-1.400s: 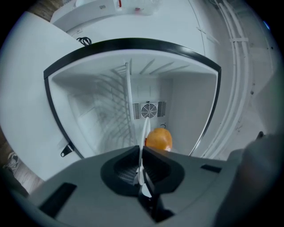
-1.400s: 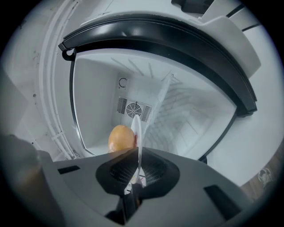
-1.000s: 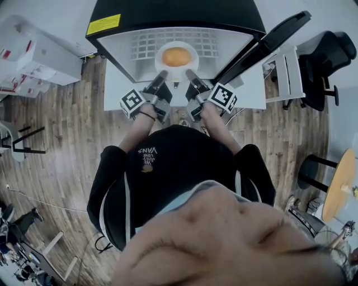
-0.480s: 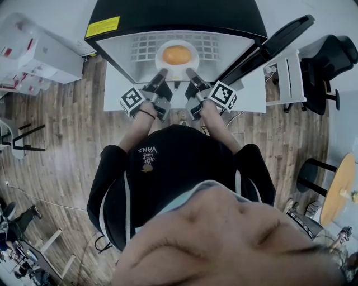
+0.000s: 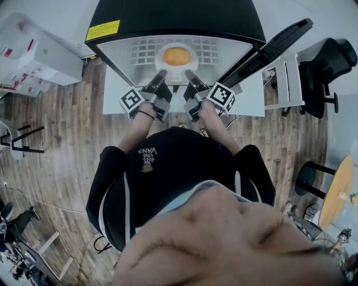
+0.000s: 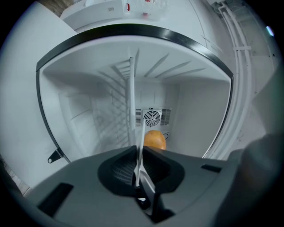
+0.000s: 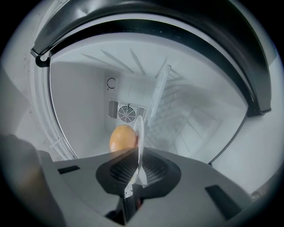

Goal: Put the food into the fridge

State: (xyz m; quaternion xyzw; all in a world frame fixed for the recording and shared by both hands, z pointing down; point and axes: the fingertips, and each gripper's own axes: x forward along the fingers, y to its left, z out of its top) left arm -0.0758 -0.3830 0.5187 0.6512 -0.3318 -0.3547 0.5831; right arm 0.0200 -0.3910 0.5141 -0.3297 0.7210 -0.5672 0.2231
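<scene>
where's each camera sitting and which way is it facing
Head view: on the head, looking steeply down at the open fridge; shows torso, forearms, left gripper, right gripper.
Left gripper view: on the left gripper, looking into the fridge; its jaws pinch the plate edge-on.
Right gripper view: on the right gripper, same aim; its jaws pinch the plate too.
Shared: both gripper views show the orange and fan.

fruit (image 5: pixel 177 56) on plate (image 5: pixel 161 53) | plate in fridge (image 5: pixel 120 53) (fan (image 6: pixel 151 118) behind fruit)

Open fridge (image 5: pixel 173 17), door (image 5: pixel 274 42) swung wide right. The plate (image 5: pixel 160 58) with orange food (image 5: pixel 176 56) blocks mid-opening; wire shelf (image 5: pixel 144 51) bare either side, walls close.
</scene>
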